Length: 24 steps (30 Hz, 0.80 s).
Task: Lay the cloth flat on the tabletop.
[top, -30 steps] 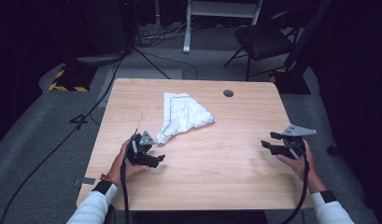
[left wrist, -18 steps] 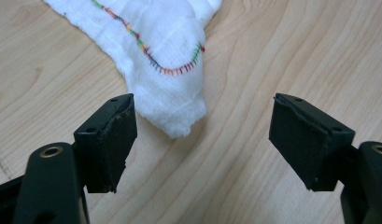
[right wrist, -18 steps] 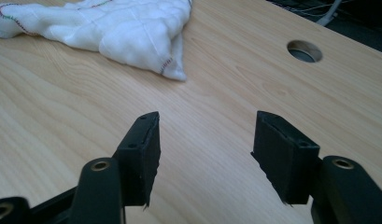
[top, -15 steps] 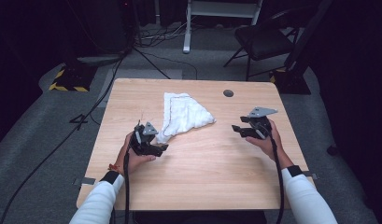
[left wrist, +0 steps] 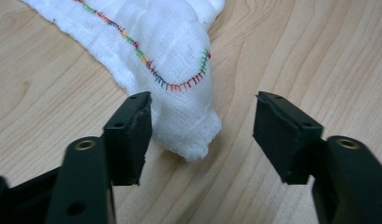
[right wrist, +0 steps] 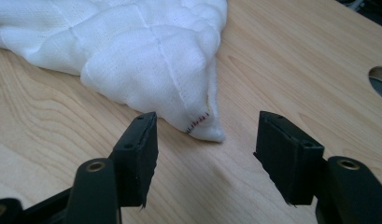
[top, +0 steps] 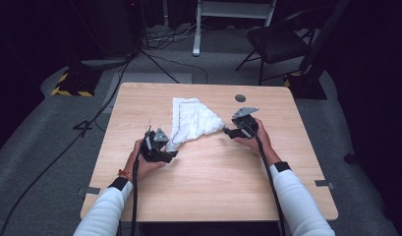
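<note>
Comparing this moment with half a second ago, we find that our right gripper (top: 229,132) has travelled inward from the 3 o'clock side of the table (top: 213,196) and now sits at the right-hand corner of the white cloth (top: 193,120). Our left gripper (top: 171,153) has edged slightly toward the cloth's near corner, while the cloth itself lies where it lay before, just beyond the table's centre toward 12 o'clock.

In the left gripper view, we note the left gripper (left wrist: 201,135) with its jaws spread wide and nothing clamped. The cloth (left wrist: 179,70) enters from 11 o'clock, and its rounded corner reaches down into the gap. That corner lies close against the jaw at 9 o'clock and well apart from the jaw at 3 o'clock. A seam of multicoloured stitching (left wrist: 170,84) curves across the corner.

In the right gripper view, we record the right gripper (right wrist: 205,154) likewise released, jaws wide. The cloth (right wrist: 132,51) lies ahead toward 11 o'clock, and its pointed corner, marked by a short run of red stitching (right wrist: 198,122), stops just ahead of the gap, nearer the 9 o'clock jaw. We cannot tell whether that jaw touches the fabric. A dark round hole (right wrist: 380,81) sits in the tabletop at 3 o'clock.
</note>
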Each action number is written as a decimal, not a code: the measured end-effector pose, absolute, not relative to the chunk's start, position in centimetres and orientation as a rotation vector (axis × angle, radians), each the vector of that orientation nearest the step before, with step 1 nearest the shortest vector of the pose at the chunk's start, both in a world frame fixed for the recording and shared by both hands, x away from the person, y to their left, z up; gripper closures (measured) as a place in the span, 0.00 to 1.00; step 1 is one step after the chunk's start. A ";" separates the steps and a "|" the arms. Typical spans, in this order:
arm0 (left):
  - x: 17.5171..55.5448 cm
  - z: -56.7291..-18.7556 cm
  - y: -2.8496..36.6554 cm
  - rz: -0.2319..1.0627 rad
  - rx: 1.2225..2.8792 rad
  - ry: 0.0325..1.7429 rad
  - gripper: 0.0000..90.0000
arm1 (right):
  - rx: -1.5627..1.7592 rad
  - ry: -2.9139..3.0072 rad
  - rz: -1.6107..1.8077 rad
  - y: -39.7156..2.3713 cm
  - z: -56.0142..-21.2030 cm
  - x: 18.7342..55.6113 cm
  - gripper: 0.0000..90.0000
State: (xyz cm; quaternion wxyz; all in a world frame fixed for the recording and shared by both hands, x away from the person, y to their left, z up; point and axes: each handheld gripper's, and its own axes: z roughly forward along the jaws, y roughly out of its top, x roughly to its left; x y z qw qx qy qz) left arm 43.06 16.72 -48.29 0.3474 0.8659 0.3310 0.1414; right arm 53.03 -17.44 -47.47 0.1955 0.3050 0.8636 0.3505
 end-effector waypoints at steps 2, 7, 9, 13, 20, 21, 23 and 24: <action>43.1 -48.2 16.6 0.375 2.246 0.842 0.51 | 0.853 2.430 0.968 -16.9 -47.7 53.4 0.44; 43.1 -48.2 16.6 0.373 2.256 0.805 0.68 | 0.845 2.438 0.956 -15.8 -48.4 53.8 0.55; 43.1 -48.1 16.6 0.377 2.257 0.798 0.75 | 0.839 2.437 0.930 -15.4 -48.7 53.9 0.64; 43.7 -47.8 16.7 0.343 2.232 0.811 0.83 | 0.829 2.437 0.913 -14.9 -49.0 53.8 0.76; 43.9 -47.8 16.8 0.347 2.240 0.810 0.92 | 0.799 2.430 0.923 -15.1 -48.7 53.4 0.93; 43.9 -47.7 16.9 0.338 2.231 0.811 0.92 | 0.789 2.436 0.925 -15.1 -48.7 53.3 0.94; 43.9 -47.7 16.9 0.333 2.229 0.808 0.93 | 0.772 2.446 0.924 -15.4 -48.8 52.8 0.94; 43.9 -47.7 17.0 0.324 2.231 0.808 0.92 | 0.764 2.450 0.930 -15.6 -48.8 52.6 0.94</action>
